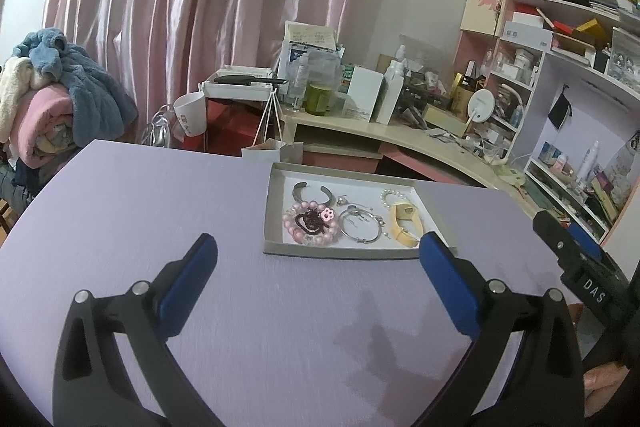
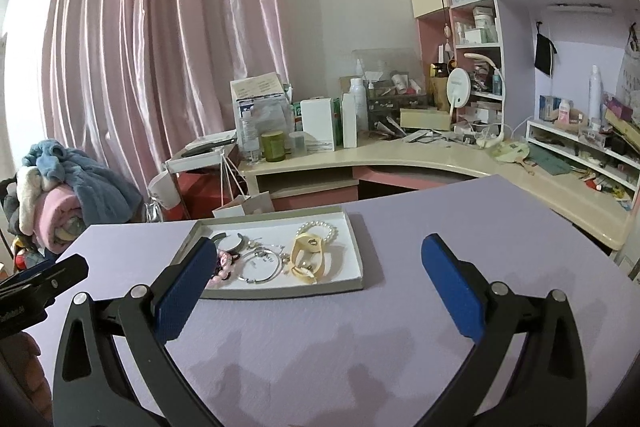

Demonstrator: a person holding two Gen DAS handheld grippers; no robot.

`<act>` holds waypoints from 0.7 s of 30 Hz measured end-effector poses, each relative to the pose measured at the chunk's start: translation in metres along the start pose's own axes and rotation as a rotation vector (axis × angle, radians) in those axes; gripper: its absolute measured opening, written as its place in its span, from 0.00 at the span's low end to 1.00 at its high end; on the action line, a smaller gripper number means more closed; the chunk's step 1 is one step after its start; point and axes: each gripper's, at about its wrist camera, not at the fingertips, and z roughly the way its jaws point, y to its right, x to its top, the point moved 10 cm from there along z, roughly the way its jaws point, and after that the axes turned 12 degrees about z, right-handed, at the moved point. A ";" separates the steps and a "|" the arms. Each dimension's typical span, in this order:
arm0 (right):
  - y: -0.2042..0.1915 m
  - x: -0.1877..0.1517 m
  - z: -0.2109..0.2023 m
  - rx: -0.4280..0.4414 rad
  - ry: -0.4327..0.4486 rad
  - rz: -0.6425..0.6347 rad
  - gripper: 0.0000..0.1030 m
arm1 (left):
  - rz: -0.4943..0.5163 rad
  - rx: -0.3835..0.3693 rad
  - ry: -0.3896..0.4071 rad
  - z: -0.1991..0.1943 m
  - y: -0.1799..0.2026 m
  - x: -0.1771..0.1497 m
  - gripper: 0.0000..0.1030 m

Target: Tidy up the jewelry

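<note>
Left gripper (image 1: pixel 318 251) and right gripper (image 2: pixel 314 253): jaws spread wide, nothing held, above lilac table (image 1: pixel 120 195). Jewelry in shallow tray (image 1: pixel 276 211): pink bead bracelet (image 1: pixel 310 225), silver bangle (image 1: pixel 360 225), pearl bracelet (image 2: pixel 320 229).

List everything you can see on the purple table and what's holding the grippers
Table: one, purple, foreground.
Tray: one, shallow, grey rim, white inside, on table.
Bead bracelet: one, pink, tray's left.
Hair tie: one, dark, on the bead bracelet.
Cuff: one, dark metal, tray's back.
Bangle: one, silver, tray's middle.
Pearl bracelet: one, white, back right.
Strap: one, cream, tray's right.
Left gripper: one, black, blue pads, open above table.
Right gripper: same colours, open.
</note>
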 end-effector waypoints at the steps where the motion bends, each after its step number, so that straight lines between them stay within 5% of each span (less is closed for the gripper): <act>1: 0.000 -0.003 0.000 0.001 -0.004 0.001 0.99 | 0.001 -0.001 0.002 -0.001 0.001 -0.002 0.98; 21: -0.017 -0.035 0.012 0.061 -0.027 -0.036 0.99 | -0.003 -0.090 0.043 0.020 0.002 -0.023 0.98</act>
